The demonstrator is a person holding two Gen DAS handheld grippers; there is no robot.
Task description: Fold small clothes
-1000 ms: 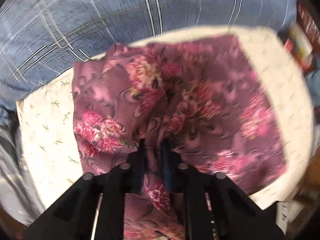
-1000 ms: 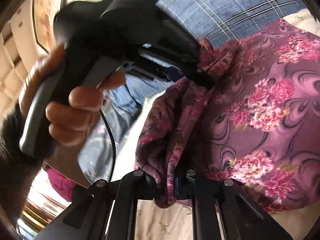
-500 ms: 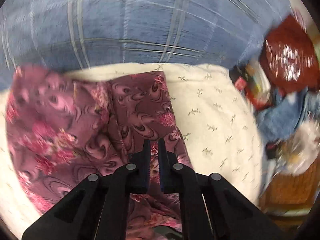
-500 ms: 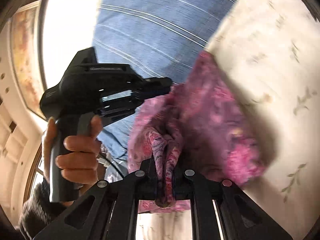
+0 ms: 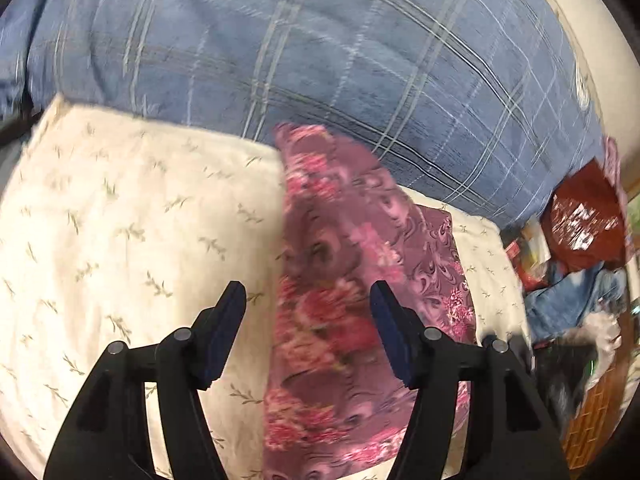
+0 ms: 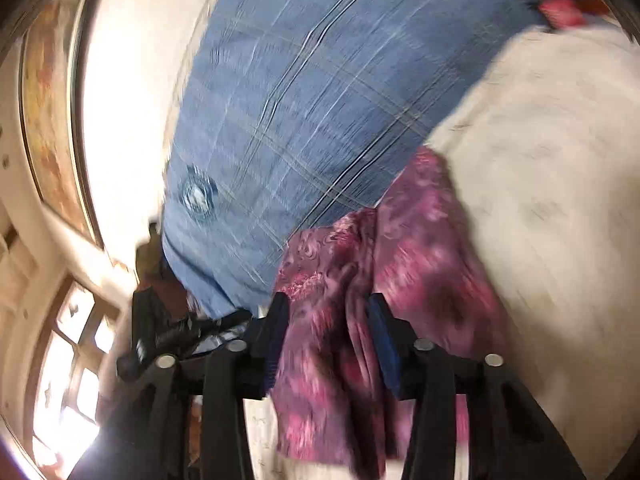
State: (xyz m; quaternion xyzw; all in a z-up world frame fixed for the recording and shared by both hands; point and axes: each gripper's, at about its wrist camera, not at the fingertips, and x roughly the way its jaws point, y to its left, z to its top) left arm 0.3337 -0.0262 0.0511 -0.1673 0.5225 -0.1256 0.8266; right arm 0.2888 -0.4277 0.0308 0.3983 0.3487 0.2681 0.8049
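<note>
Left gripper (image 5: 308,304) angled steeply down over the cream leaf-print cushion (image 5: 120,232), jaws spreading, pads clear of the purple floral garment (image 5: 352,280) lying beneath and between them in a narrow strip. Right gripper (image 6: 326,316) points shallowly downward, jaws also opening; garment (image 6: 400,248) bunched between its pads, whether they touch cannot be told. Blue plaid bedding (image 5: 320,60) behind.

left claw (image 5: 307,312) opening, right claw (image 6: 326,322) opening, garment (image 5: 352,280) released

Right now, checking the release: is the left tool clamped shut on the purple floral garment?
No, the left tool is opening, its pads standing apart from the purple floral garment lying on the cream sprigged cloth.
</note>
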